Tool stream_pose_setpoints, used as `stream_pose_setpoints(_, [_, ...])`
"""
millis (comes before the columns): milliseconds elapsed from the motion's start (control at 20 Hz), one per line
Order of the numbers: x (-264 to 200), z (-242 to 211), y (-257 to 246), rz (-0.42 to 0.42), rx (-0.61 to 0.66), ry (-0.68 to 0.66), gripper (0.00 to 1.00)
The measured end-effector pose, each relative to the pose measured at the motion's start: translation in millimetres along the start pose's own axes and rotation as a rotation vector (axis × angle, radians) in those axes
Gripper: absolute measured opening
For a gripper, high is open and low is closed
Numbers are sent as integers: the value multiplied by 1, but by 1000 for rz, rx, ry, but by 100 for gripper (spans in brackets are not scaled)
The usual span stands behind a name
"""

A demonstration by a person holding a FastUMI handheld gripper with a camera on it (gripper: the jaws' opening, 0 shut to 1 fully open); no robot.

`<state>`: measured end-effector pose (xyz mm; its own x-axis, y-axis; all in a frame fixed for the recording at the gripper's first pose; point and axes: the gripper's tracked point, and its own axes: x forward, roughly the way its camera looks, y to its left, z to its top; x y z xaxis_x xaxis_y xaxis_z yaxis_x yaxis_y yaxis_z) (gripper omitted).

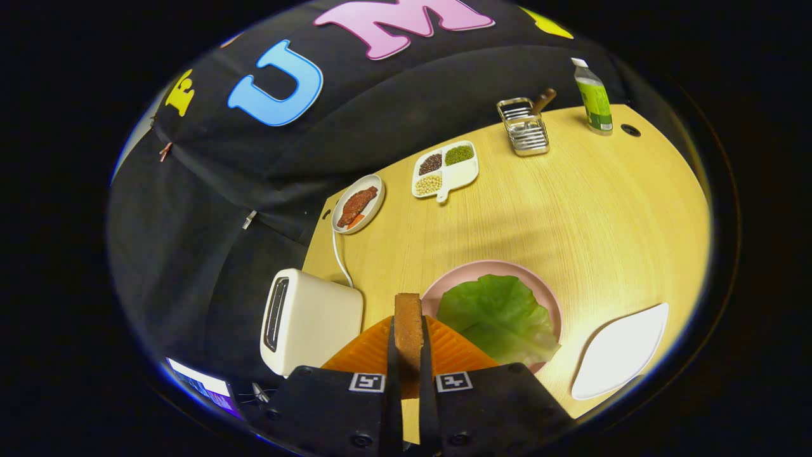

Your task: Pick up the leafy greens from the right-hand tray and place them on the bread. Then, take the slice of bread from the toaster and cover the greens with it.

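My gripper (406, 339) is shut on a slice of bread (408, 325), held upright on its edge between both fingers, crust toward me. Just beyond the fingers and a little to the right, a green leaf (498, 317) covers most of a pink plate (472, 269); whatever lies under the leaf is hidden. The white toaster (309, 320) stands to the left of the fingers, its slot facing left. A white tray (622, 352) lies to the right of the pink plate with nothing on it.
At the back of the wooden table (571, 209) are a plate of meat (357, 204), a divided dish of beans (445, 169), a wire rack (524, 127) and a green bottle (594, 98). The toaster's white cord (339, 254) runs back past the meat plate.
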<state>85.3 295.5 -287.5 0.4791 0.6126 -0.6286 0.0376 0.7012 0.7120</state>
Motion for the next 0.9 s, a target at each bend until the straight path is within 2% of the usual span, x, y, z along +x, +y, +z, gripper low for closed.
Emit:
stream_pose_setpoints(150, [17,-5,-22,3,44,44,15])
stream_pose_setpoints(450, [35,-10,-79,-53,-2,91,15])
stream_pose_setpoints(650, [44,-14,-100,-45,-51,87,15])
stream_pose_setpoints(700, [45,-15,-106,-66,-90,80,17])
stream_pose_setpoints(750, [45,-15,-117,-100,-146,65,30])
stream_pose_setpoints(850, [43,-16,-121,-113,-212,40,56])
stream_pose_setpoints(900, [41,-17,-123,-131,-231,28,55])
